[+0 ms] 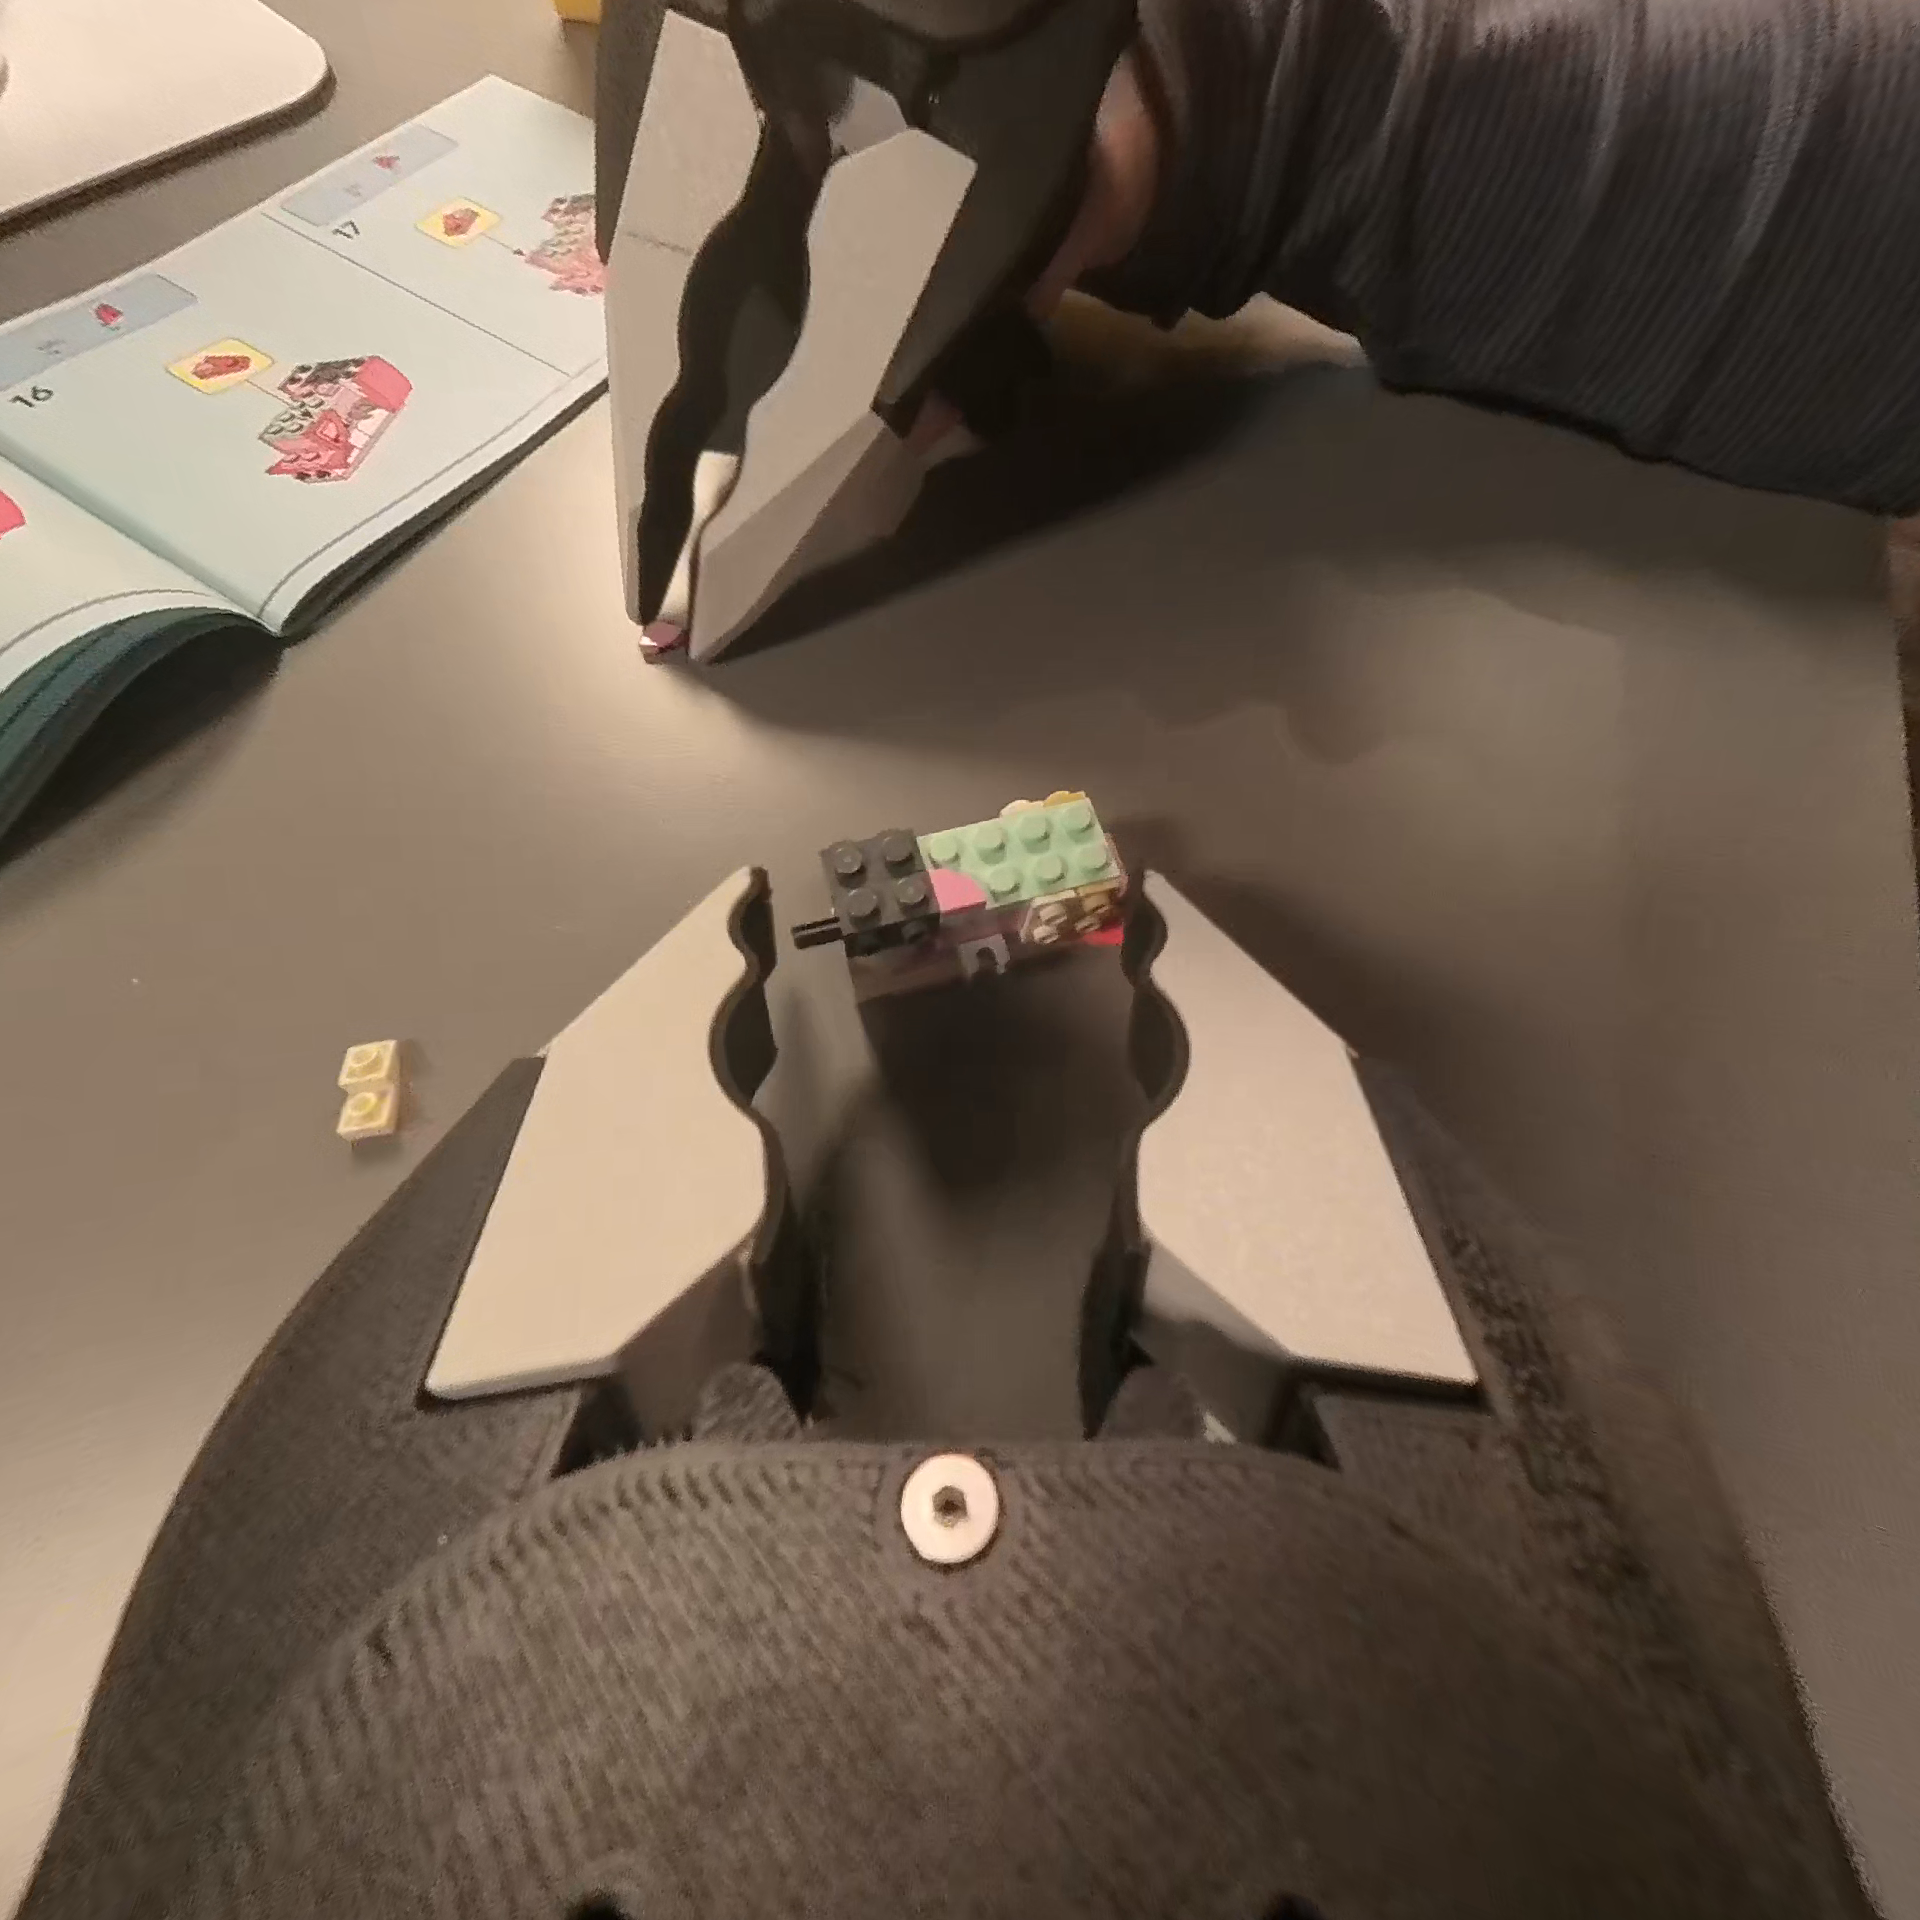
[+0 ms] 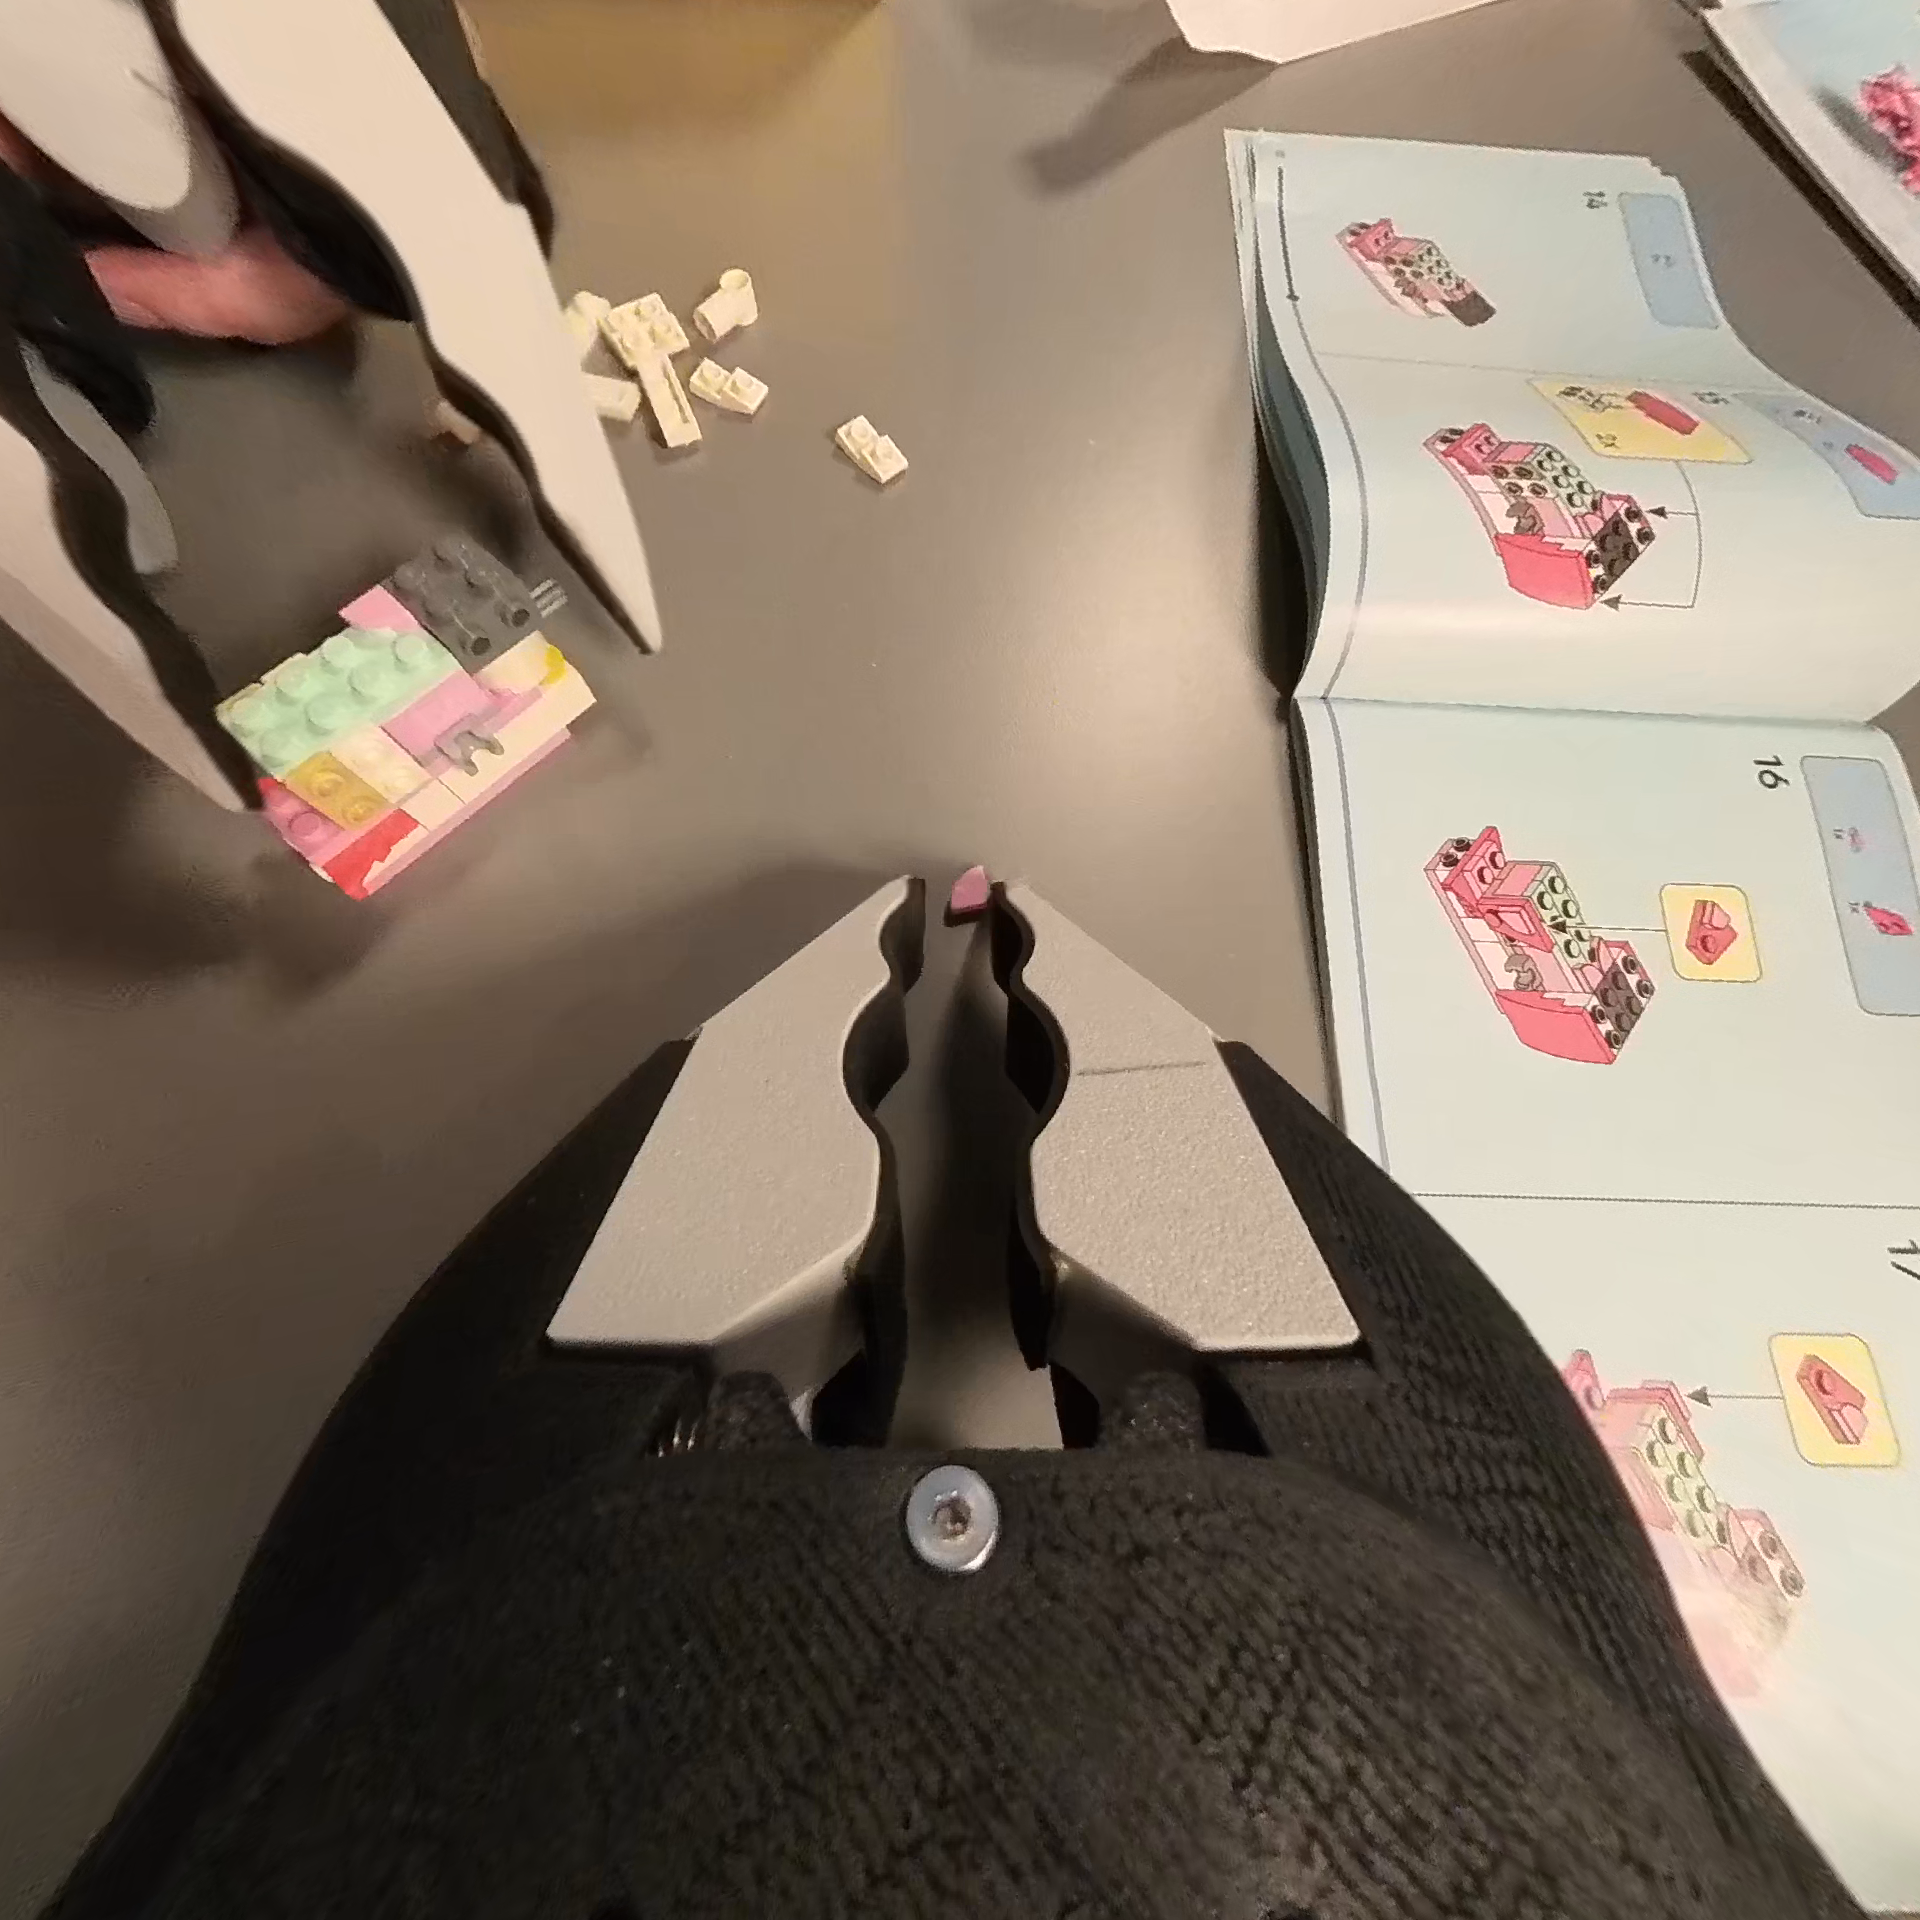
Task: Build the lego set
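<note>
The left gripper is sitting open around the brick model, its long side lying across the fingers, not squeezed. The right gripper, nearly closed, is touching a small pink piece with one finger.

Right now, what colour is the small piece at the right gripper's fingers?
Pink. The small piece sits at the right gripper fingers, clearest in the right wrist view.

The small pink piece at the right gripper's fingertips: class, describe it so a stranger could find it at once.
Start at the open instruction booklet on the grey table. Beside it, the right gripper points its nearly closed fingers at the table. The small pink piece sits between those tips, alone, unlike the cream bricks and the multicoloured brick model.
</note>
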